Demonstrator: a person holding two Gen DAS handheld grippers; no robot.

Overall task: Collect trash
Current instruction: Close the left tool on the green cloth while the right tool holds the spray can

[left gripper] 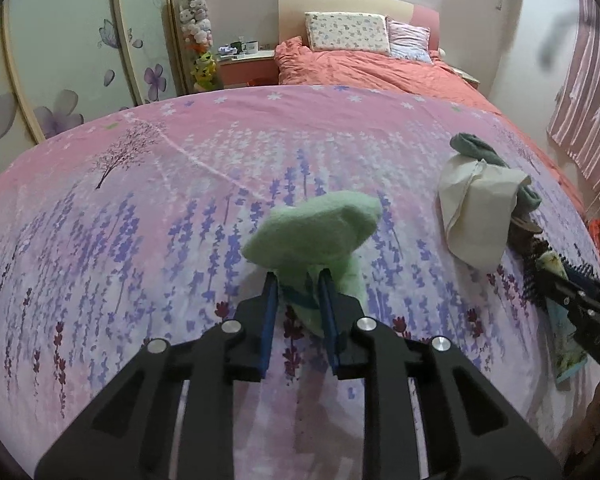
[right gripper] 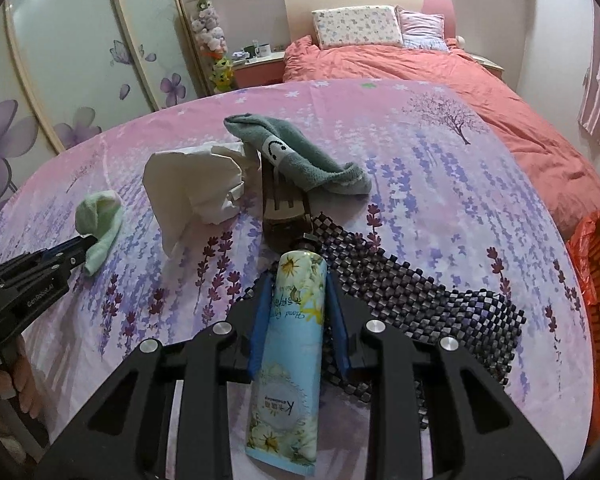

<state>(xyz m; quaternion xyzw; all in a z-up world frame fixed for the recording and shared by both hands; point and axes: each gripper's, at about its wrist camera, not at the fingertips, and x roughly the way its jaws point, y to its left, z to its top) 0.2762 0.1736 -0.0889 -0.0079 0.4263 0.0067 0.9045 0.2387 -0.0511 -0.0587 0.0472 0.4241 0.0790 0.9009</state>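
Observation:
A light green fuzzy cloth point(left gripper: 312, 232) is bunched on the pink flowered bedspread point(left gripper: 140, 220). Its narrow end sits between the blue pads of my left gripper point(left gripper: 298, 292), which is shut on it. In the right wrist view the same cloth point(right gripper: 100, 220) droops off the left gripper point(right gripper: 86, 246) at the left edge. My right gripper point(right gripper: 299, 300) is shut on a pale blue flowered hand cream tube point(right gripper: 296, 320), dark cap pointing away. That tube point(left gripper: 566, 340) also shows at the right of the left wrist view.
A crumpled white paper bag point(right gripper: 196, 184), a grey-green smiley sock point(right gripper: 296, 152), a wooden comb-like piece point(right gripper: 280, 204) and a black beaded mat point(right gripper: 412, 300) lie mid-bed. An orange-lined basket point(right gripper: 596, 264) stands off the right edge. A hand point(right gripper: 4, 392) holds the left tool.

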